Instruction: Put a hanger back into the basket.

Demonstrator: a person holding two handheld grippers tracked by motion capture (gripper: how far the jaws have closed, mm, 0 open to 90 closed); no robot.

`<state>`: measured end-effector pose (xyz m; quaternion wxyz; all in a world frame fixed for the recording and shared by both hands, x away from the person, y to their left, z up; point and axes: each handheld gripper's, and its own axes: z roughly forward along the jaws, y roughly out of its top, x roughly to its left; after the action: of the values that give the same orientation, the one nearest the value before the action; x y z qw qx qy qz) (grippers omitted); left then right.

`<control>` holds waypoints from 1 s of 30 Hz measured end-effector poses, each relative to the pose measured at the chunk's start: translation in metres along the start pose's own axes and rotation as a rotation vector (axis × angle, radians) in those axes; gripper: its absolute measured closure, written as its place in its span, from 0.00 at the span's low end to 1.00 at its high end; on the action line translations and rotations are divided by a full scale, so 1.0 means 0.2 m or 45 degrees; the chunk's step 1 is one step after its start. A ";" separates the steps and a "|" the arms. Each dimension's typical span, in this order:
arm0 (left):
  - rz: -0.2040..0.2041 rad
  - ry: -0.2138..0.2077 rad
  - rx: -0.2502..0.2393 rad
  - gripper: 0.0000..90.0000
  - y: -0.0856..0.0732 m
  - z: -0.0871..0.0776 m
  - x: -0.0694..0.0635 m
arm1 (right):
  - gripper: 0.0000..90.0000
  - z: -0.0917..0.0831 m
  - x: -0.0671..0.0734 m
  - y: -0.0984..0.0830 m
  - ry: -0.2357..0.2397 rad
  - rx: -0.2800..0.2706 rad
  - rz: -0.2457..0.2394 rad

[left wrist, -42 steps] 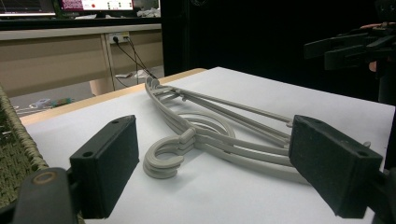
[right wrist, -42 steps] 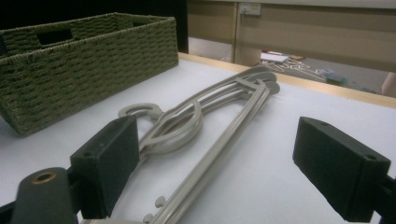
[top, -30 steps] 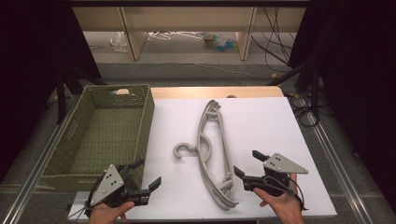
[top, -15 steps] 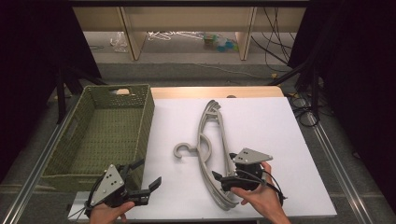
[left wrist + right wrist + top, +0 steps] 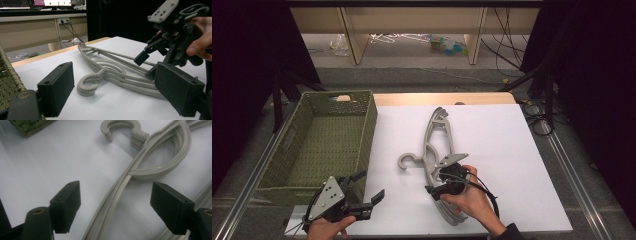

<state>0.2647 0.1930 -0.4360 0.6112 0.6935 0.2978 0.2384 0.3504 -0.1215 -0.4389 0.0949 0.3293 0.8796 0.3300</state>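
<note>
A stack of grey plastic hangers (image 5: 438, 131) lies on the white tabletop (image 5: 512, 150), hooks (image 5: 406, 161) pointing left toward the basket. My right gripper (image 5: 436, 184) hovers over the stack's near arm. In the right gripper view its jaws (image 5: 117, 207) straddle one hanger arm (image 5: 117, 192) without touching it; they have just been closing a little and still stand open. My left gripper (image 5: 369, 186) rests near the front left edge, open and empty. From the left gripper view (image 5: 117, 90) the hangers (image 5: 110, 77) and the right gripper (image 5: 147, 65) lie ahead.
A green woven basket (image 5: 367, 140) stands at the left of the tabletop, its corner close to the left gripper (image 5: 7, 80). Beyond the wooden back edge are shelves and floor clutter. Cables hang at the right. Bare white surface lies right of the hangers.
The right gripper has moved left from beside the hangers to over their near arm, and its jaws have narrowed slightly. The left gripper and the hangers have stayed put.
</note>
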 end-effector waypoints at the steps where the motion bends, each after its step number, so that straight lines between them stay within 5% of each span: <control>1: -0.001 -0.002 -0.001 0.18 0.00 0.00 0.00 | 0.33 0.02 -0.01 0.01 0.000 0.020 -0.005; 2: -0.001 -0.003 -0.002 0.18 0.00 0.00 0.00 | 0.36 0.05 -0.01 0.02 0.007 0.071 0.034; 10: -0.004 -0.007 -0.011 0.18 0.00 0.00 0.00 | 0.50 0.14 -0.04 0.04 0.064 0.175 0.059; 21: -0.004 -0.018 -0.023 0.18 0.00 0.00 0.00 | 0.69 0.19 -0.10 0.06 0.130 0.242 0.134; 30: -0.004 -0.007 -0.008 0.18 0.00 0.00 0.00 | 0.80 0.14 -0.13 0.07 0.178 0.231 0.161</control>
<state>0.2651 0.1939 -0.4351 0.6145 0.6917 0.2965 0.2366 0.3879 -0.1157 -0.4529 -0.0179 0.3675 0.8877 0.2767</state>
